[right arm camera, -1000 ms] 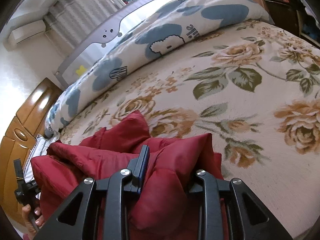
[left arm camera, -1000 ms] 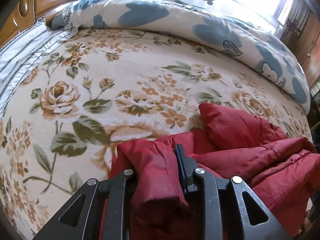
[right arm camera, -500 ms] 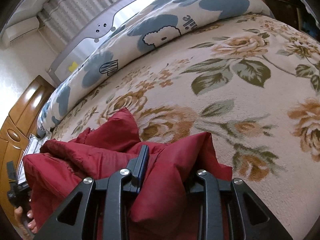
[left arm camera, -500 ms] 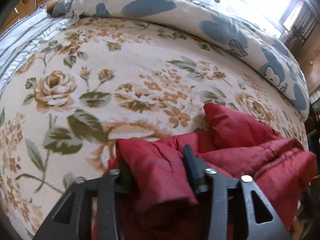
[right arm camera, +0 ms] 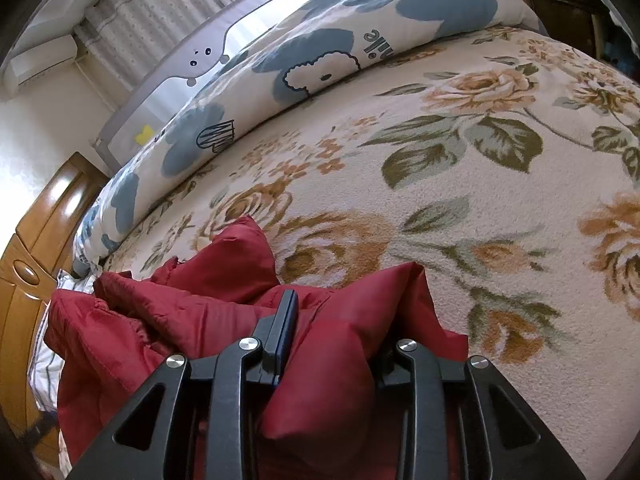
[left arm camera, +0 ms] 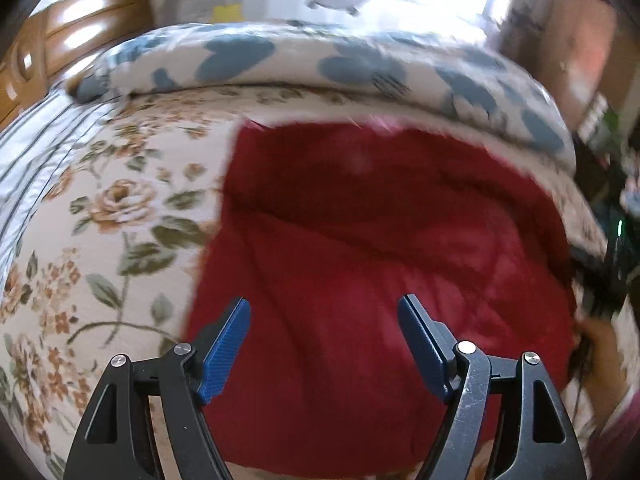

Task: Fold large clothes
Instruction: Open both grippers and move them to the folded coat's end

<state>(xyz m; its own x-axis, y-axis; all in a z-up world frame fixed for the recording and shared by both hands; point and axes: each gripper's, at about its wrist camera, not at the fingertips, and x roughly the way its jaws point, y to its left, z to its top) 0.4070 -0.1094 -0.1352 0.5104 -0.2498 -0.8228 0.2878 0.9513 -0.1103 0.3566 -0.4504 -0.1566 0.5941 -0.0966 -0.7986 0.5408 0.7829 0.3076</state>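
On floral blanket (right arm camera: 480,184) | red jacket (right arm camera: 328,360) pinched between right fingers (right arm camera: 286,320)

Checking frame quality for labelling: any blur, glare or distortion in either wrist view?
Left wrist: heavy motion blur across the red jacket and floral blanket, window blown out at top; the fingers stay sharp. Right wrist: sharp throughout, strong fisheye bulge of the bed, mild glare on the wooden headboard.
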